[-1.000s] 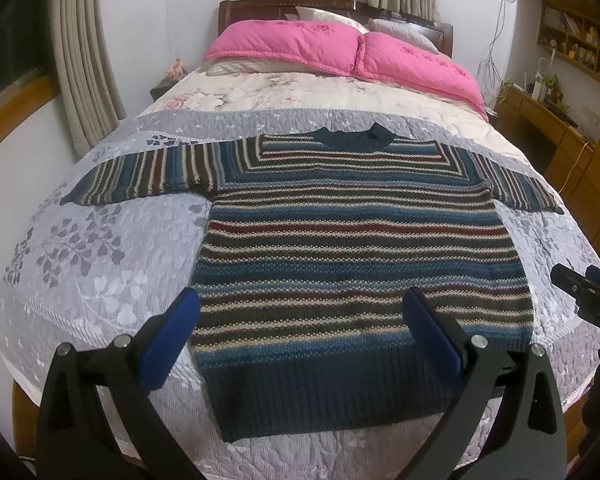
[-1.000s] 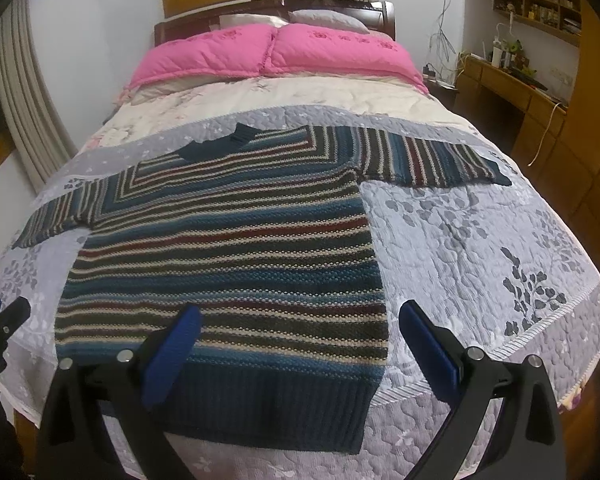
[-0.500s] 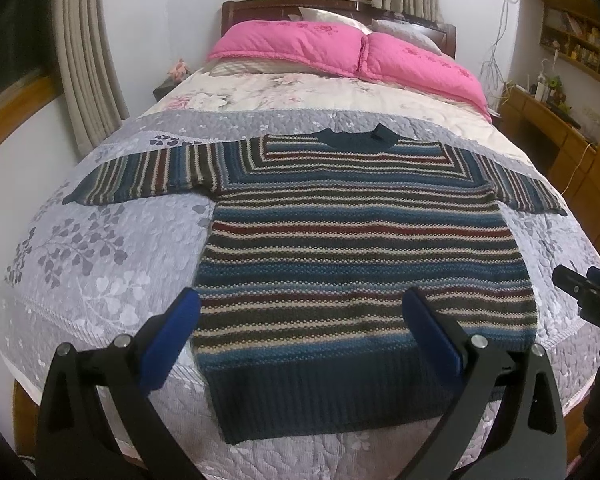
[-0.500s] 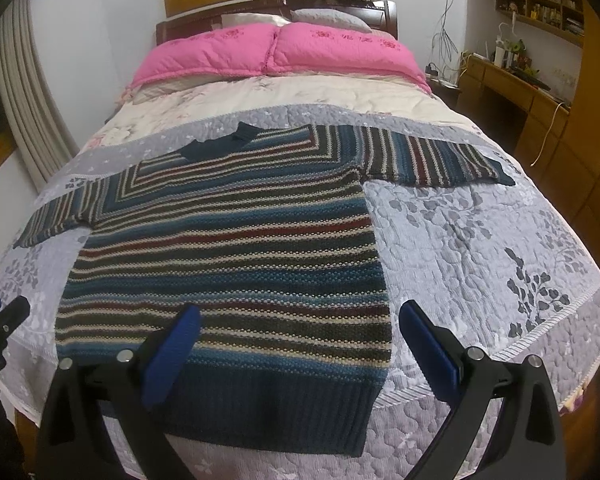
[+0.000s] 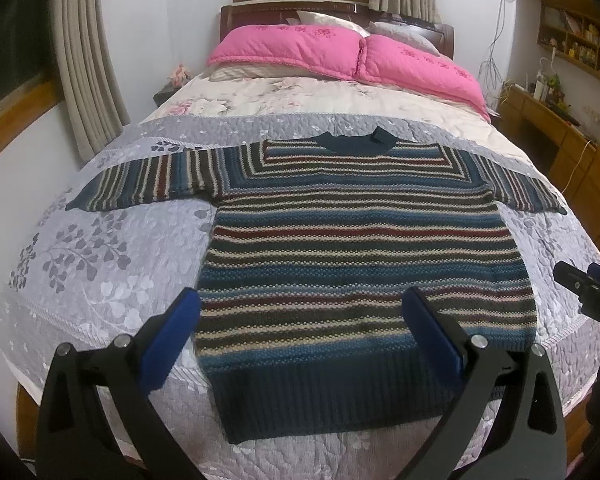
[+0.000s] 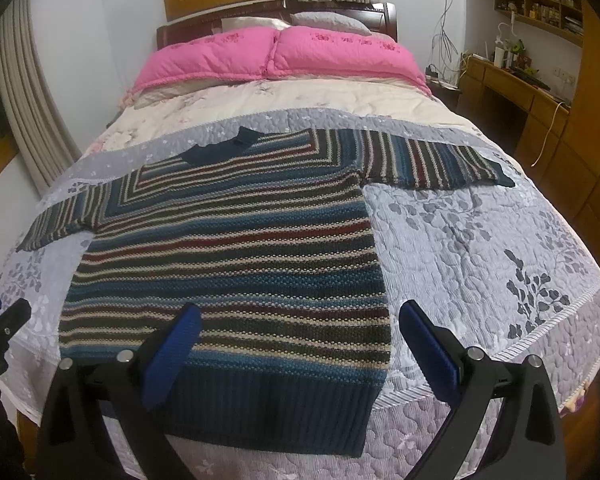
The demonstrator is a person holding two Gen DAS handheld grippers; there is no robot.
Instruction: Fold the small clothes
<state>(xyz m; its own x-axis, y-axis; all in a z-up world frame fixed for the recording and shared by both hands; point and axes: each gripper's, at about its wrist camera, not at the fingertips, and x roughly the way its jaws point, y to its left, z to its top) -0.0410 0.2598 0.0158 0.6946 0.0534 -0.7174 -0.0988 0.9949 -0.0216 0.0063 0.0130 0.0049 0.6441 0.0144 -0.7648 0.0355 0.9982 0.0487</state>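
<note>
A striped knit sweater (image 5: 360,256) (image 6: 236,252) lies flat on the bed, sleeves spread out to both sides, dark ribbed hem toward me. My left gripper (image 5: 300,320) hovers open over the hem's left half, nothing between its blue pads. My right gripper (image 6: 298,326) hovers open above the hem's right corner, also empty. The right gripper's tip (image 5: 588,292) shows at the right edge of the left wrist view. At the left edge of the right wrist view, the left gripper's tip (image 6: 4,320) is visible.
The bed's grey leaf-print quilt (image 5: 100,272) (image 6: 480,240) surrounds the sweater. Pink pillows (image 5: 340,52) lie by the wooden headboard. Curtains (image 5: 88,64) hang at the left. A wooden desk and shelves (image 6: 532,92) stand along the right wall.
Both views have shifted slightly, with the sweater sitting a little lower and farther back in frame. The sweater itself has not moved and both grippers stay open.
</note>
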